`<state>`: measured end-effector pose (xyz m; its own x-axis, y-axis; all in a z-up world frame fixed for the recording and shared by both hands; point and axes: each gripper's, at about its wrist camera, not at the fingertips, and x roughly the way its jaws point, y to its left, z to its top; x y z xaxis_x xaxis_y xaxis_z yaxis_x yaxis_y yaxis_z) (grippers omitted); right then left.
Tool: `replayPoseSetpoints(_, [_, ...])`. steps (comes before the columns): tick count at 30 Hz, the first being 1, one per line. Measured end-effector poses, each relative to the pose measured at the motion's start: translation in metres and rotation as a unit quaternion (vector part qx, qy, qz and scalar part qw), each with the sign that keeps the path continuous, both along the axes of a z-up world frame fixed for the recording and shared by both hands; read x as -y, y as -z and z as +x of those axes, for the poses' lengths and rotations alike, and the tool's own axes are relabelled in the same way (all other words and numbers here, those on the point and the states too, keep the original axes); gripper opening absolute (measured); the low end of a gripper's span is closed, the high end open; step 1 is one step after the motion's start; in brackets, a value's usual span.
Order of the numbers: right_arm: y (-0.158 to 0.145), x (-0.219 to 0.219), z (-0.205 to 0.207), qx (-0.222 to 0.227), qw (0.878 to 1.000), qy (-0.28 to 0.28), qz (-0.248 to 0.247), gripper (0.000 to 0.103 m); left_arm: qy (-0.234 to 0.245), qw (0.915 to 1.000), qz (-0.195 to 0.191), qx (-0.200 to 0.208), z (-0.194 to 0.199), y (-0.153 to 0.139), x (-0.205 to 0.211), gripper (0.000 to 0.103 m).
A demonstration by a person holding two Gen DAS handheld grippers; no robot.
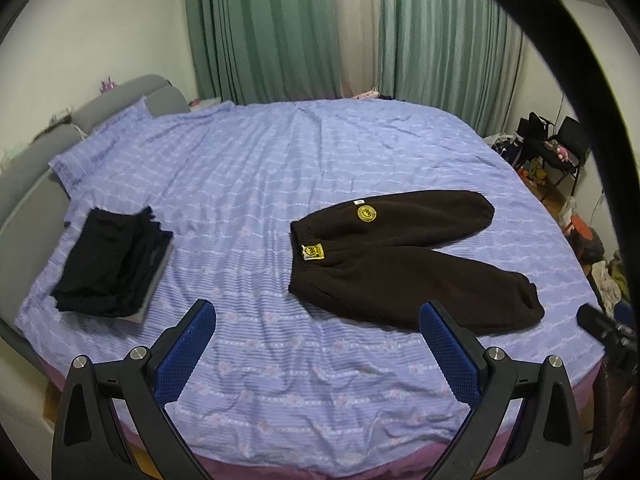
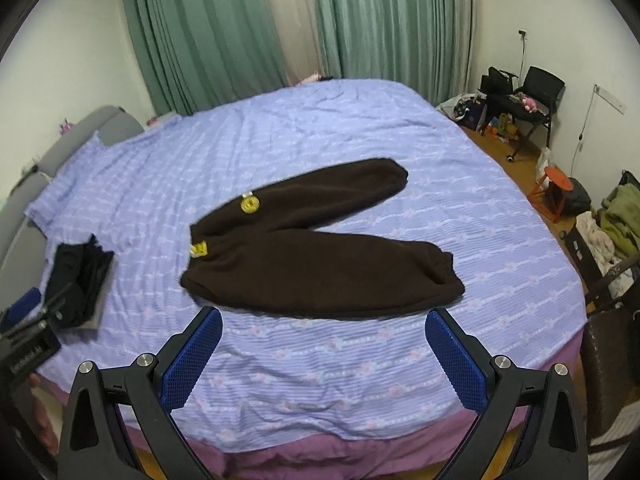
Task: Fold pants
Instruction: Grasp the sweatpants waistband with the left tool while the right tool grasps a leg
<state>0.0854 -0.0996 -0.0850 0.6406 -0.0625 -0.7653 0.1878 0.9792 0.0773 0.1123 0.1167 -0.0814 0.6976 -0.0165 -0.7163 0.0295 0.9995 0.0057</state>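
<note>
A pair of dark brown fleece pants (image 2: 320, 256) lies spread flat on a bed (image 2: 360, 128), nearer its front edge than its far one, the two tapered legs fanning apart in a V toward the right edge and the waistband facing the headboard side. The fabric looks thick and fuzzy, gathered at the cuffs, with a round yellow patch (image 2: 250, 204) on the farther leg and a squarish yellow tag (image 2: 199, 249) at the waistband. The bed wears a wrinkled lavender sheet printed in pale stripes and small pink flowers, over a mauve layer showing along the front edge. Toward the left edge sits a neat stack of folded black garments (image 1: 114, 262), well apart from the pants. The left hand-held gripper (image 1: 316, 322) and the right hand-held gripper (image 2: 324, 326) both hang over the front edge with fingers wide apart, gripping nothing; their blue pads (image 2: 192, 364) are finely dimpled, set in black frames. A padded grey headboard (image 1: 36, 168) curves along the left, green pleated curtains (image 2: 200, 28) hang behind the far edge, and a black chair (image 2: 536, 92), an orange stool (image 2: 554, 184) and heaped clothing crowd the floor beyond the right edge.
</note>
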Motion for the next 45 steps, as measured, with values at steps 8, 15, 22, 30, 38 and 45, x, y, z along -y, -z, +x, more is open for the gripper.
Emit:
replayPoseSetpoints(8, [0.075, 0.007, 0.061, -0.034, 0.999, 0.028, 0.024, 0.103, 0.012, 0.9984, -0.01, -0.054, 0.07, 0.084, 0.001, 0.103])
replayPoseSetpoints(15, [0.163, 0.026, 0.101, -0.09, 0.991, 0.083, 0.055, 0.101, -0.007, 0.9934, -0.02, -0.112, 0.123, 0.157, -0.003, 0.103])
replayPoseSetpoints(22, [0.219, 0.046, 0.124, -0.132, 0.98, 0.125, 0.078, 0.099, -0.012, 0.9886, -0.017, -0.149, 0.164, 0.211, 0.002, 0.097])
replayPoseSetpoints(30, [0.259, 0.07, 0.125, -0.158, 0.962, 0.175, 0.138, 0.098, -0.033, 0.9756, -0.09, -0.198, 0.189, 0.252, -0.002, 0.093])
replayPoseSetpoints(38, [0.27, 0.081, 0.138, -0.14, 0.961, 0.183, 0.154, 0.088, -0.055, 0.9555, -0.171, -0.234, 0.206, 0.274, -0.005, 0.059])
replayPoseSetpoints(45, [0.257, 0.102, 0.148, -0.137, 0.964, 0.177, 0.147, 0.032, -0.056, 0.9701, -0.112, -0.208, 0.207, 0.251, 0.002, 0.028])
